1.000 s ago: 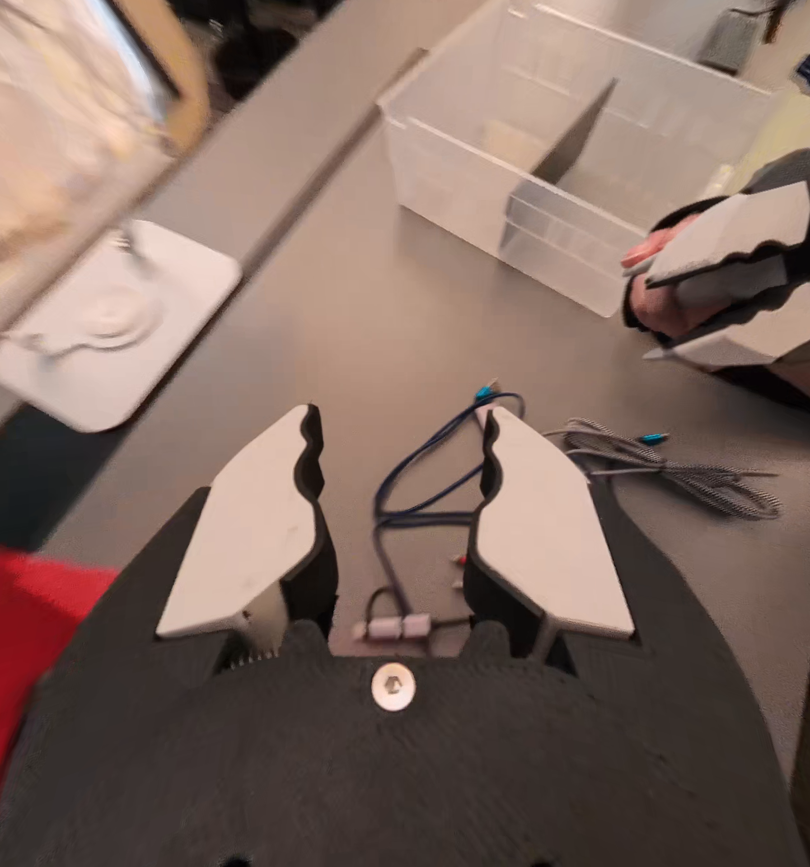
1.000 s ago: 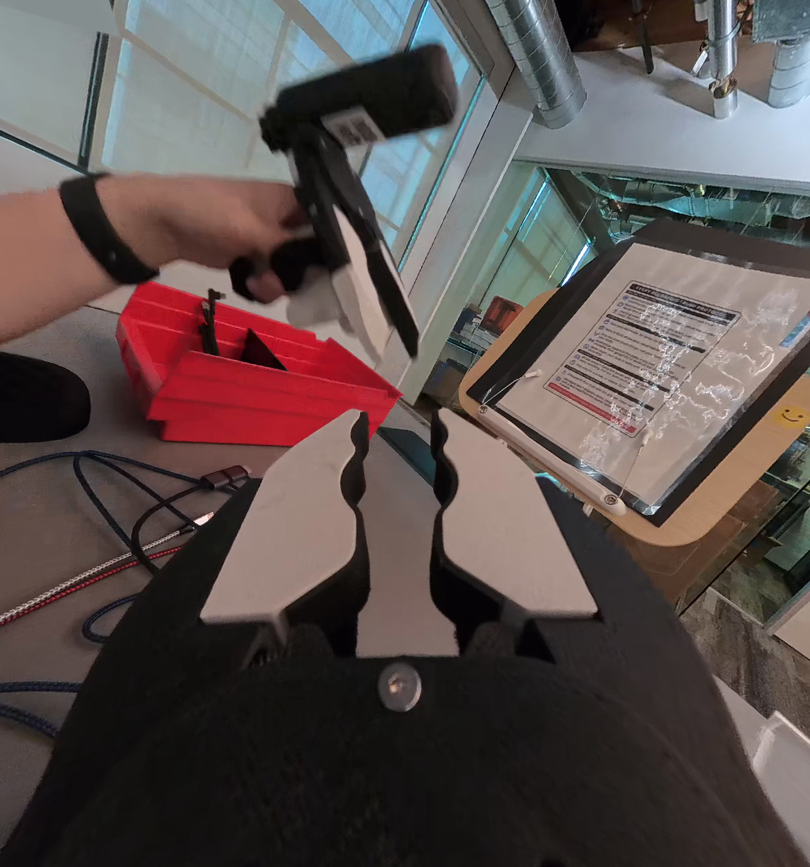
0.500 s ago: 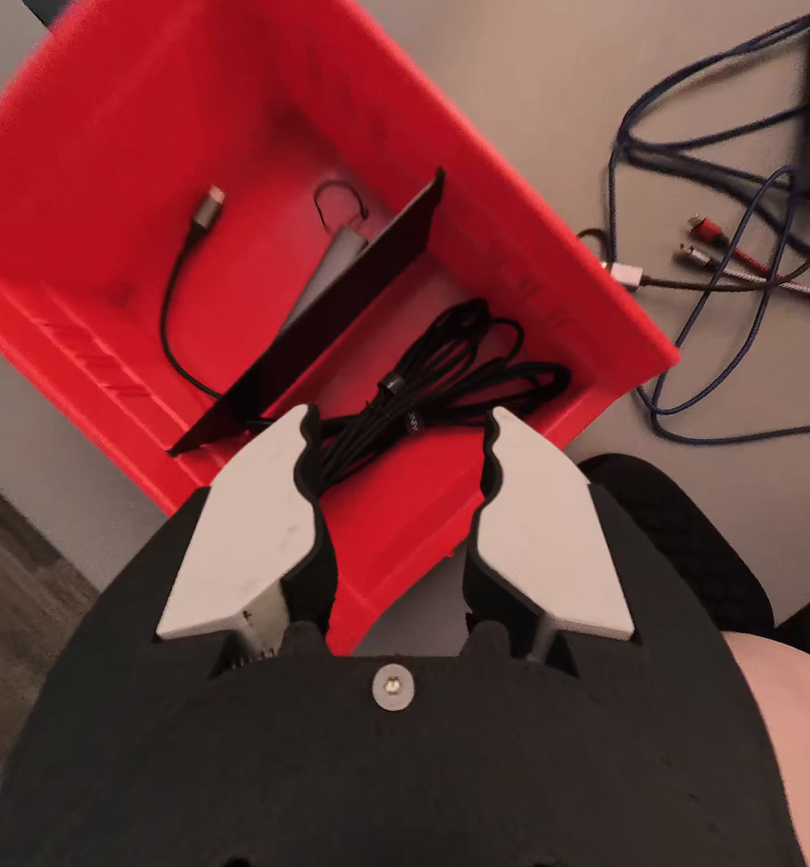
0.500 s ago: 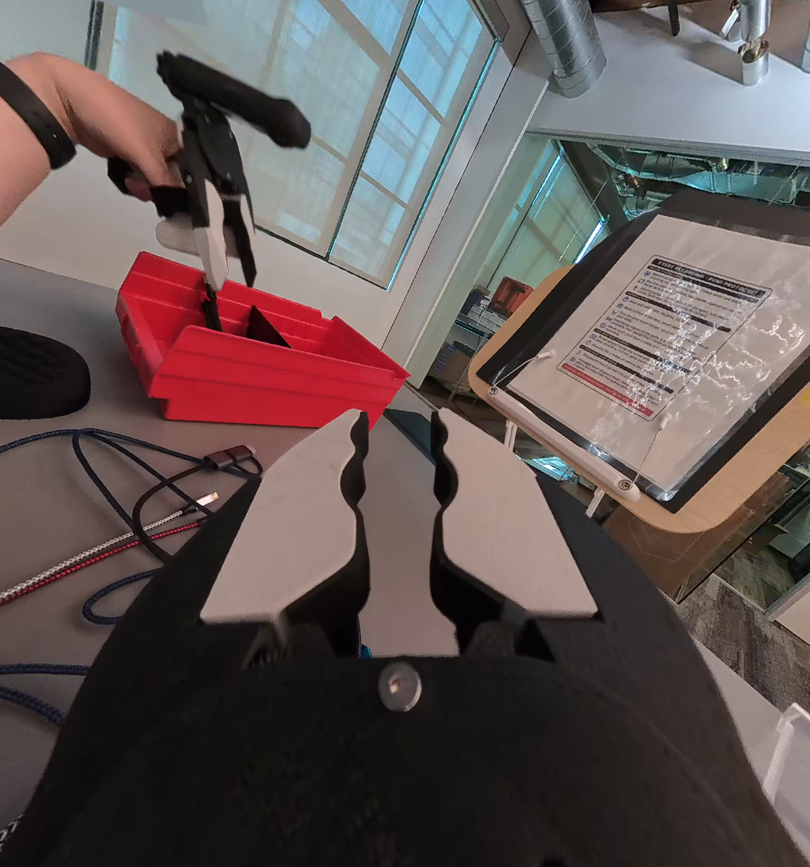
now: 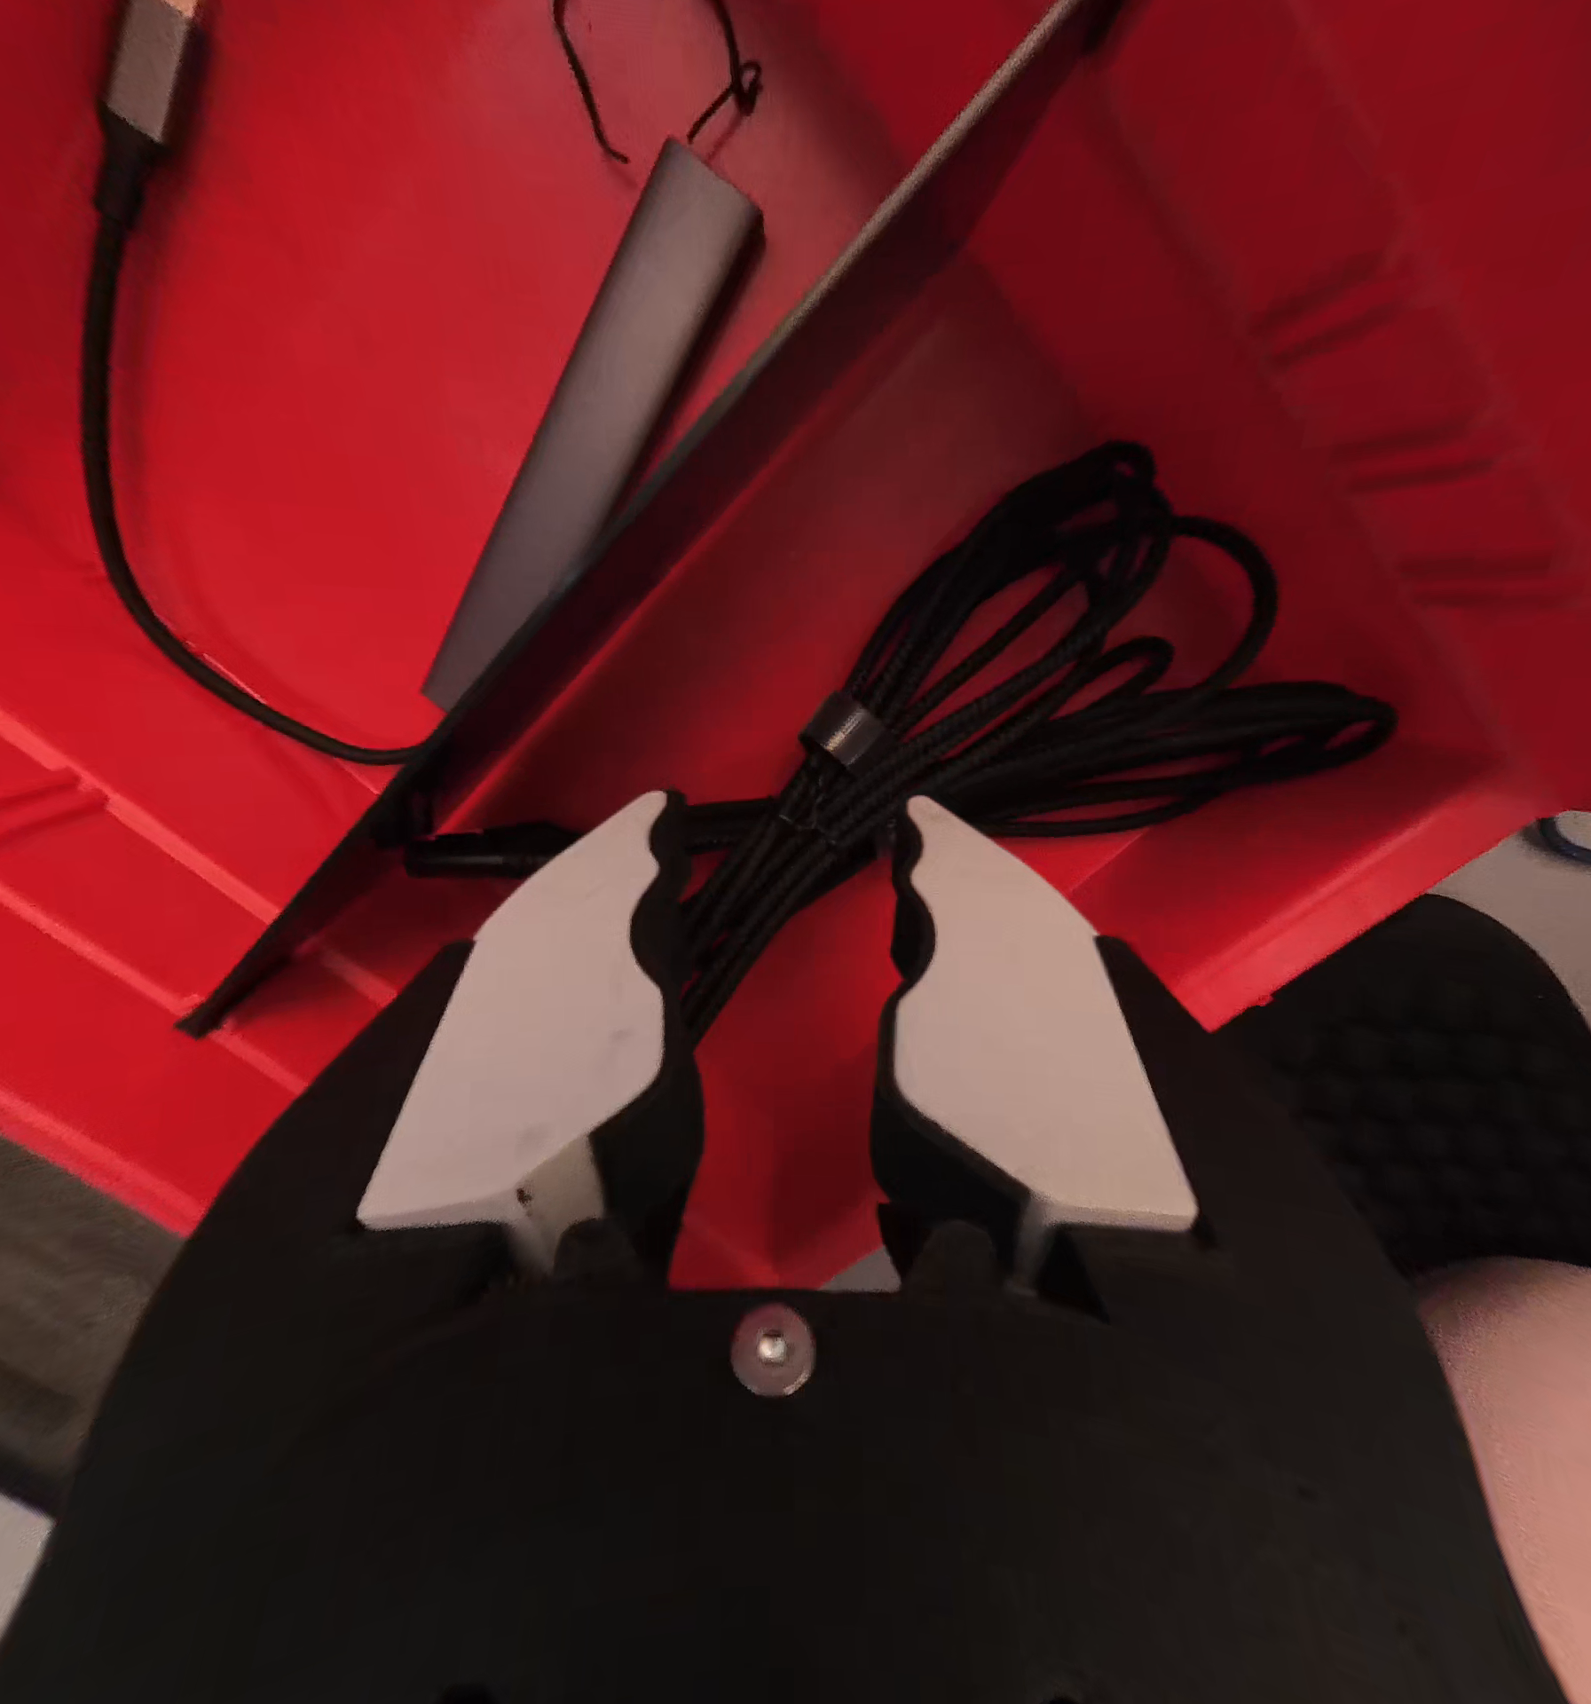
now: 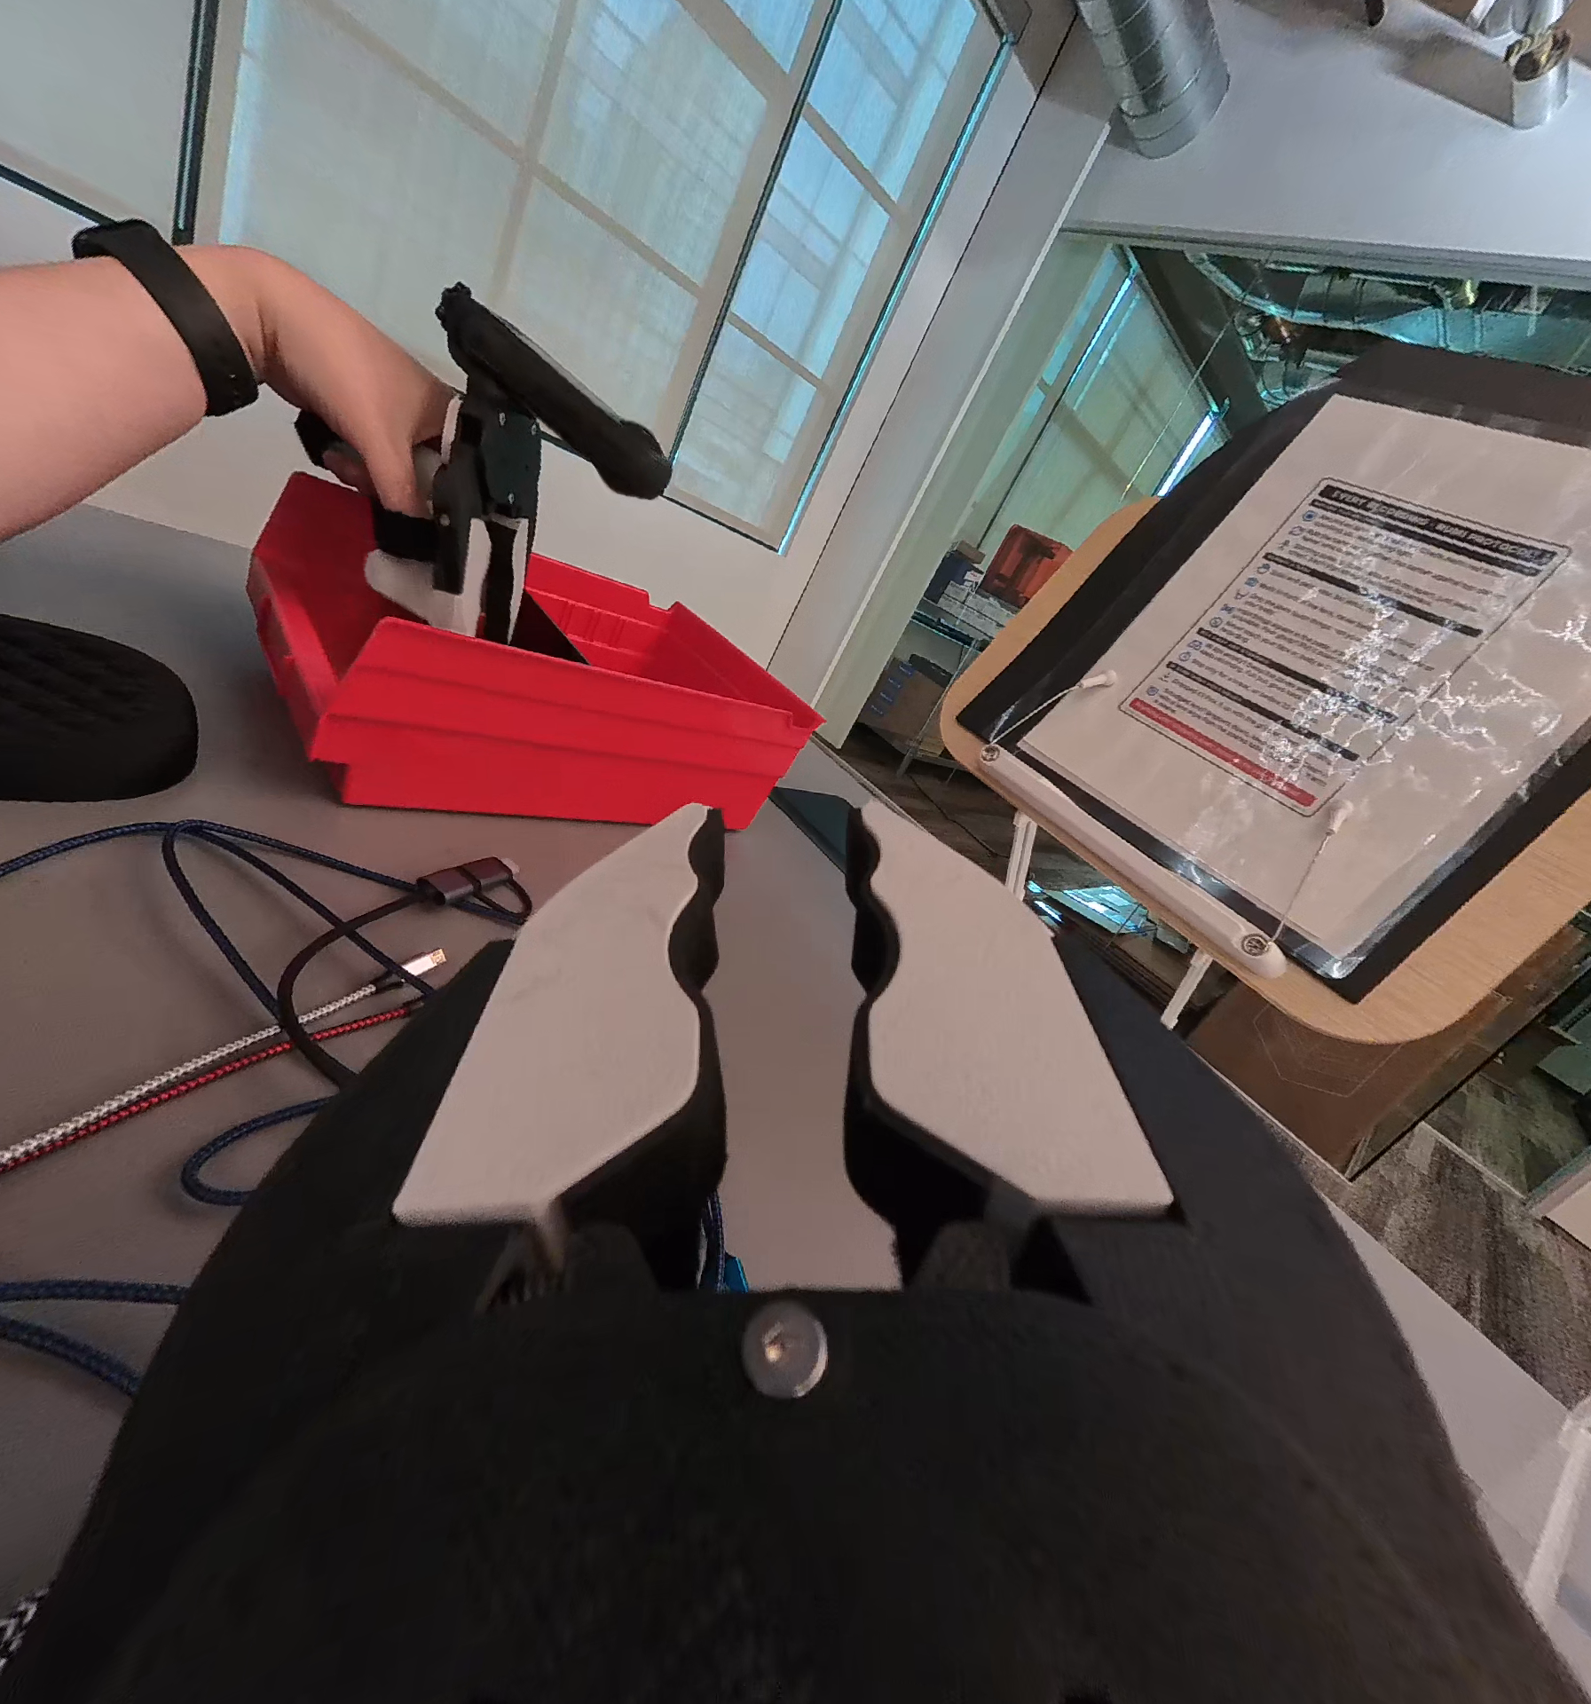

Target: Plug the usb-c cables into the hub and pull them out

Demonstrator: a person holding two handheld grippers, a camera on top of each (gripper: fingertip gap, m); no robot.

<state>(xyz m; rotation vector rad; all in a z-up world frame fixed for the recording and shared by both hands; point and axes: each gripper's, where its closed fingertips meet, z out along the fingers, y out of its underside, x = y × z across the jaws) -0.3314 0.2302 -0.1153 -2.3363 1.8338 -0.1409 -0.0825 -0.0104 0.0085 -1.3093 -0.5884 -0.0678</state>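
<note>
- Fingers [image 5: 1003, 996] of left gripper [image 5: 787, 816] spread, straddling black bundled cable [image 5: 1031, 701], tips at the bundle but not yet closed on it; likely set so for a grasp across the tied middle, where all strands gather.
- Bundle lying in the nearer compartment of red bin [image 5: 1326, 277], held together by a small dark band, loops fanned outward; coiled so as to lift out as one piece.
- Beyond the dark divider [image 5: 773, 387], in the other compartment: grey hub [image 5: 607, 406], long and slim, leaning along the divider, with its short dark lead [image 5: 109, 443] curving off to a grey plug at the end.
- Fingers [image 6: 589, 1014] of right gripper [image 6: 784, 825] parted by a narrow gap, holding nothing, hanging above the grey tabletop [image 6: 81, 968] pointing past the bin; apparently idle while the other works.
- Seen from the right wrist: left gripper [image 6: 487, 590] dipped nose-down into the red bin [image 6: 542, 728], gripped by a hand [image 6: 340, 406] with a black wristband.
- Loose on the table beside the bin: blue braided cables [image 6: 220, 857], a red-and-white braided cable [image 6: 174, 1079], a black lead with paired plugs; a black padded object at the left edge.
- Beyond the table: tall windows, ceiling ducts, a tilted wooden board [image 6: 1326, 738] bearing a laminated sheet, carpeted floor below.
</note>
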